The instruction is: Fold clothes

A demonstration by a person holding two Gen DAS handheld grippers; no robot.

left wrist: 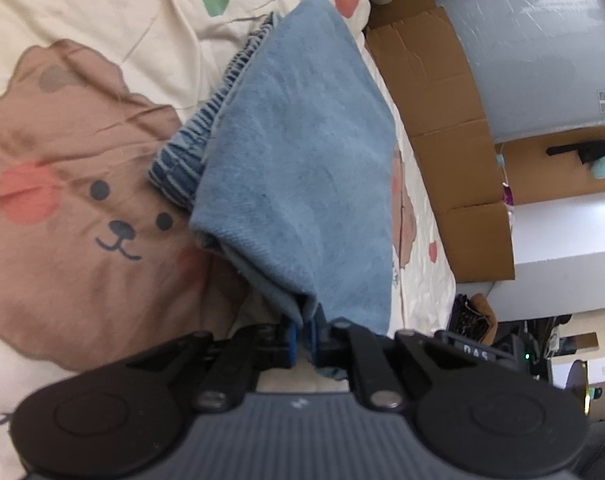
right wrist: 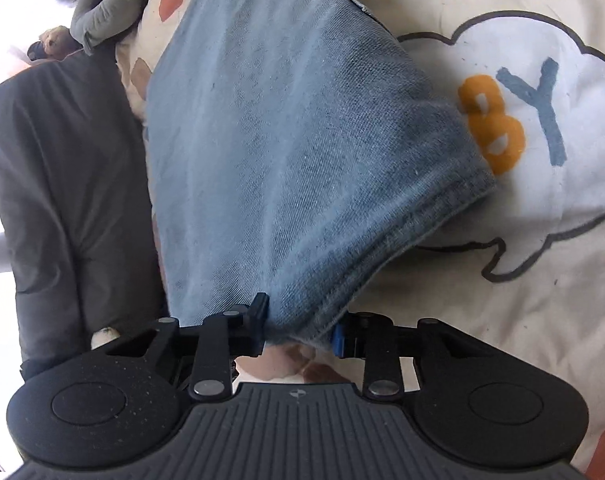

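Light blue jeans (left wrist: 298,168) lie on a cream bedsheet with a brown bear print (left wrist: 74,216). Their gathered elastic waistband (left wrist: 198,140) shows at the left edge in the left wrist view. My left gripper (left wrist: 302,338) is shut on a folded corner of the denim and lifts it off the sheet. In the right wrist view the jeans (right wrist: 286,152) stretch away from me, with the hemmed leg end (right wrist: 422,216) to the right. My right gripper (right wrist: 298,332) is shut on the denim near that hem, its jaws held somewhat apart by a thick fold.
Flattened cardboard boxes (left wrist: 438,120) and a grey wrapped mattress (left wrist: 542,48) stand beside the bed on the right. A dark grey garment (right wrist: 62,200) lies left of the jeans. A cloud print with letters (right wrist: 522,120) is on the sheet to the right.
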